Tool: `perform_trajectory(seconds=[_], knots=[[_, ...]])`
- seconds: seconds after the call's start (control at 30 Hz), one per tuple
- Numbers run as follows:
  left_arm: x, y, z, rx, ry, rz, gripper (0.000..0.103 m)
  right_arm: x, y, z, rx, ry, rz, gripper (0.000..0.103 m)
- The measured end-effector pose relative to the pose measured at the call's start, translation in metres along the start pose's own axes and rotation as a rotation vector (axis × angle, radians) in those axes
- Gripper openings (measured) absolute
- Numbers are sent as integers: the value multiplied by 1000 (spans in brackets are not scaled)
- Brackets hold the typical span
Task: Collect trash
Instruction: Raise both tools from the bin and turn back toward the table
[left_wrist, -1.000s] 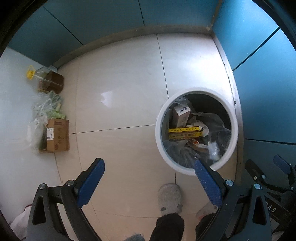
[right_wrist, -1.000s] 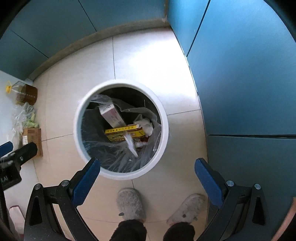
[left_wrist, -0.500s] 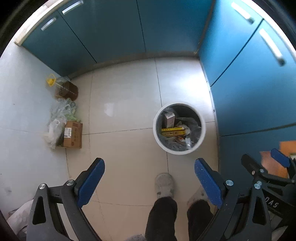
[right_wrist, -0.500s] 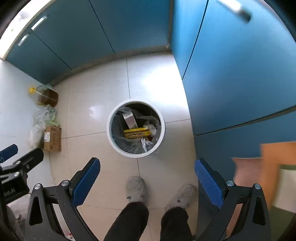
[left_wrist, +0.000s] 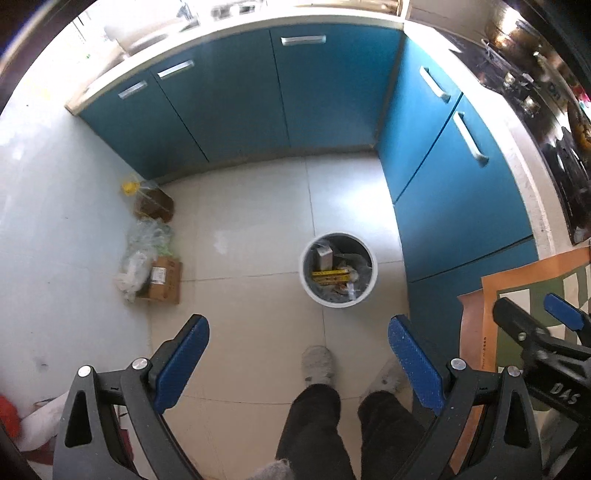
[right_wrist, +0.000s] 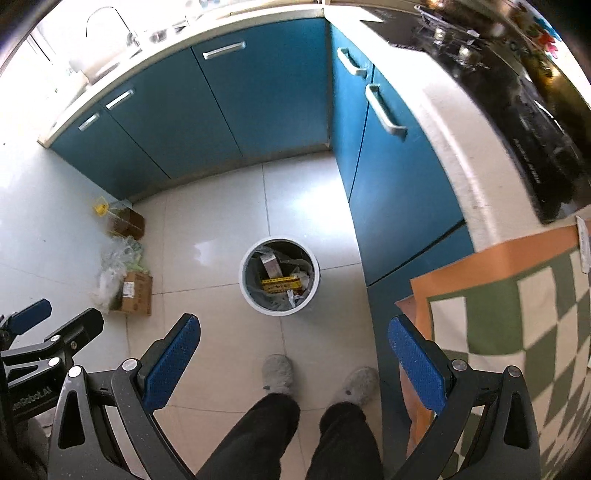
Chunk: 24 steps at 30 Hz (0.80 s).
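Observation:
A white round trash bin (left_wrist: 371, 272) stands on the tiled floor, lined with a clear bag and holding a yellow box (left_wrist: 330, 274), a small carton and scraps. It also shows in the right wrist view (right_wrist: 246, 287). My left gripper (left_wrist: 298, 360) is open and empty, high above the floor, nearer me than the bin. My right gripper (right_wrist: 294, 360) is open and empty at similar height. Its black body (left_wrist: 535, 343) shows at the right of the left wrist view.
Blue cabinets (left_wrist: 240, 96) line the back and right. An oil bottle (left_wrist: 151, 201), plastic bags (left_wrist: 142, 245) and a cardboard box (left_wrist: 164, 280) lie by the left wall. A checked cloth (right_wrist: 517, 317) covers the right counter. My feet in slippers (right_wrist: 277, 373) stand below.
Both grippers have risen far above the bin, which now looks small. The cabinets, counter tops and checked cloth have come into view. Both stay open and empty.

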<state>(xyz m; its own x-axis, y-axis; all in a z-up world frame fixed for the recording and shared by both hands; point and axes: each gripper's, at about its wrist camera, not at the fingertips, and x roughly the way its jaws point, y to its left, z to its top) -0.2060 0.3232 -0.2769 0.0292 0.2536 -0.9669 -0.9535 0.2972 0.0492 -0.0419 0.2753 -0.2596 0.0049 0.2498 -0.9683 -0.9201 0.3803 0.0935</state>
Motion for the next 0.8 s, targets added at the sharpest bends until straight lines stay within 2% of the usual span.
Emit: perform_trajectory(seconds=[0.13,0.27,0.43,0.5,0.6,0.7,0.8], knots=[[-37,-23,6,30,-80,10,99,-40,-27,-2,89,-41,82,103],[-70,-66,23,79,-155,-24,99,-80,-96,-4,266,-113,89,103],[-85,-178,37,251,-174,-95,103,-114,-224,-26,524,-178,23,103],[-83,-235,38,327,-173,-113,103,-124,-282,-42,643,-197,-29,103],[-82,-314,37,426,-146,-147,103,-135,-387,-83,844,-217,-148,103],[-70,-399,37,533,-105,-167,103,-128,-467,-115,974,-201,-250,103],[-53,-471,34,629,-67,-175,103,-111,-528,-145,1087,-190,-243,103]])
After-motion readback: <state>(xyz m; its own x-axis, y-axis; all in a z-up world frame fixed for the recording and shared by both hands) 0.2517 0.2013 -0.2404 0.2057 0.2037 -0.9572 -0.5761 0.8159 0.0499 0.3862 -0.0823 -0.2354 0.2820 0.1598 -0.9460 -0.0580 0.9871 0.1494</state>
